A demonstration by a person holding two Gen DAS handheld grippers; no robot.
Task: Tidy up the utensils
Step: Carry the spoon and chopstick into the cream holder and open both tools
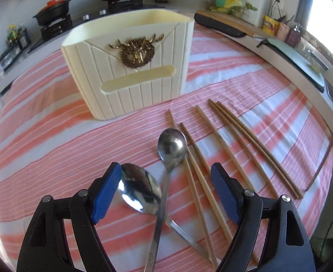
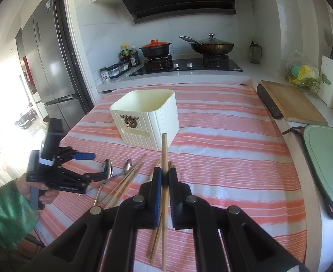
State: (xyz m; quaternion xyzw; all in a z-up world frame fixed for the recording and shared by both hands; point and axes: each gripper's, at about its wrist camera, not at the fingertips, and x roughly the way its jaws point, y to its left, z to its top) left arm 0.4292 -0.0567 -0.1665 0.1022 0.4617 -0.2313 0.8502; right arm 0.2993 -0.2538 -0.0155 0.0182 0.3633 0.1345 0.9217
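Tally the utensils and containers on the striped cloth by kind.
Shiny metal spoons: 2
Long wooden chopsticks: 7 (6 lying, 1 in the right gripper)
Cream ribbed plastic holder: 1
Total: 10

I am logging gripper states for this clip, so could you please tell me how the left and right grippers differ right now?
The left gripper is open; the right gripper is shut on a chopstick.
The left gripper holds nothing, with two spoons lying between its fingers on the cloth; the right gripper holds its chopstick lifted, pointing toward the box.
Both have blue pads and black arms.
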